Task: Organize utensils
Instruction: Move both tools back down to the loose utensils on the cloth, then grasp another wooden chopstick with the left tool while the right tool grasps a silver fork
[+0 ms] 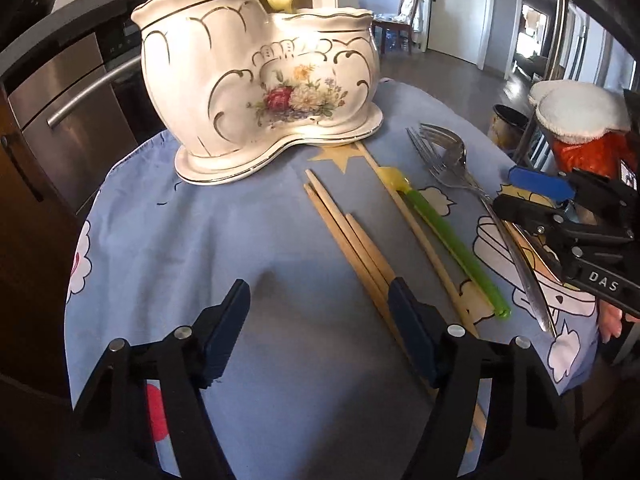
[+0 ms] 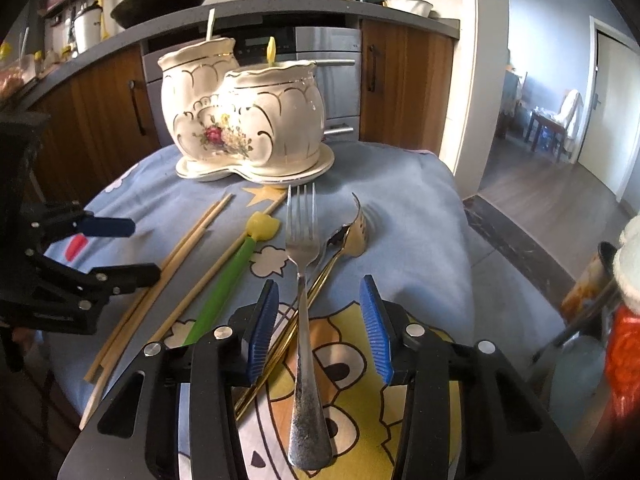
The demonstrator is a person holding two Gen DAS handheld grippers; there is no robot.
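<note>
The right claw (image 2: 322,322) stood wide, straddling the silver fork (image 2: 303,292) on the tabletop (image 2: 420,216) without touching it. The left claw (image 1: 316,324) was also wide and empty, its right finger over the chopsticks (image 1: 348,240). The gold fork (image 2: 352,232) showed clearly only in the right view. The ceramic holder (image 1: 256,80) sat far back, its contents mostly hidden.

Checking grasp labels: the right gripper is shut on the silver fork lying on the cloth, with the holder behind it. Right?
Not quite: the right gripper is open, its pads either side of the fork without touching, as the right wrist view shows. The fork lies on the cloth; the holder stands behind.
</note>
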